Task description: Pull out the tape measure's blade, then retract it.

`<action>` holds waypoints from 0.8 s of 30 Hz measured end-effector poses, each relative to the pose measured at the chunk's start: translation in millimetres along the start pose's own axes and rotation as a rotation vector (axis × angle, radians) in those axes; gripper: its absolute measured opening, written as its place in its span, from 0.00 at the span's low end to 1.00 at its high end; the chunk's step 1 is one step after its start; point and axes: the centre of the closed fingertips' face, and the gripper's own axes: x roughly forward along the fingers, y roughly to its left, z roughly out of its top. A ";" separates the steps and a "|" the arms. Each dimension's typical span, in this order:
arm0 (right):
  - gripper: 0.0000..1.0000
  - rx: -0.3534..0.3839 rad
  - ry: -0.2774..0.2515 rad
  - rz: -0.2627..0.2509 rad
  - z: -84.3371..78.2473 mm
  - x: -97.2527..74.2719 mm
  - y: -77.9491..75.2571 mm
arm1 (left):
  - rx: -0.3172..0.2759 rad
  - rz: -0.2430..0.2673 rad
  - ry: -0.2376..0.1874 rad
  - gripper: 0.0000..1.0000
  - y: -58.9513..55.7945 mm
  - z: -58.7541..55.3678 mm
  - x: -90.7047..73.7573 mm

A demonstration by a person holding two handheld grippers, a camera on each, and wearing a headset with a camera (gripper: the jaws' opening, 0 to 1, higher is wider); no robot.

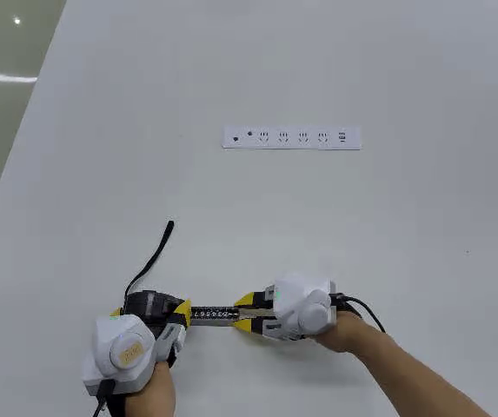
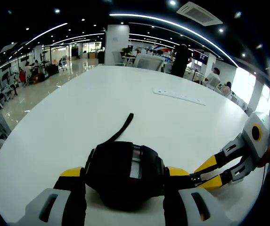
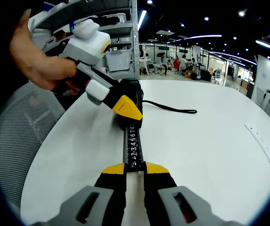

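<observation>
Tape measure [image 1: 155, 306]: black case, resting on the white surface [image 1: 335, 234] at the near left of the head view; clamped from both sides; close and centred in the left gripper view.
Blade [image 3: 133, 141]: drawn out a short way; runs straight from the case mouth to the right gripper; dark, with white numerals readable in the right gripper view; lies low along the surface.
Left gripper [image 2: 125, 172]: yellow-tipped fingers [image 2: 71, 172] pressed against opposite sides of the case, holding it; white body nearest the person in the head view; gripped by a hand [image 3: 40, 61] in the right gripper view.
Right gripper [image 3: 135, 168]: fingers [image 3: 114, 169] nearly together, pinching the blade's free end between the yellow tips; points toward the case; enters the left gripper view from the right.
Strap [image 1: 155, 252]: black, attached to the case; trails away across the surface in a loose curve.
Power strip [image 1: 291, 137]: white, flat on the surface; well apart from the tape measure, on the far side.
Gap between grippers: small; bridged by the blade.
Background: open office hall under ceiling lights [image 2: 172, 21].
</observation>
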 end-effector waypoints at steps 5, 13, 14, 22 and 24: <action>0.12 0.000 -0.002 0.000 3.3 5.5 0.1 | -0.001 -0.001 0.001 0.63 0.1 0.1 -0.1; 0.12 -0.003 -0.013 0.003 14.0 21.9 1.1 | -0.006 -0.003 0.003 0.63 0.0 0.3 -0.7; 0.12 -0.002 -0.013 0.003 14.4 22.7 1.1 | -0.007 -0.003 0.003 0.63 0.1 0.3 -0.6; 0.12 0.003 -0.020 0.011 23.1 37.9 3.7 | -0.003 -0.006 0.008 0.63 0.0 -0.3 -0.8; 0.12 0.002 -0.019 0.011 25.2 40.3 3.8 | -0.004 -0.006 0.008 0.63 0.0 -0.4 -0.9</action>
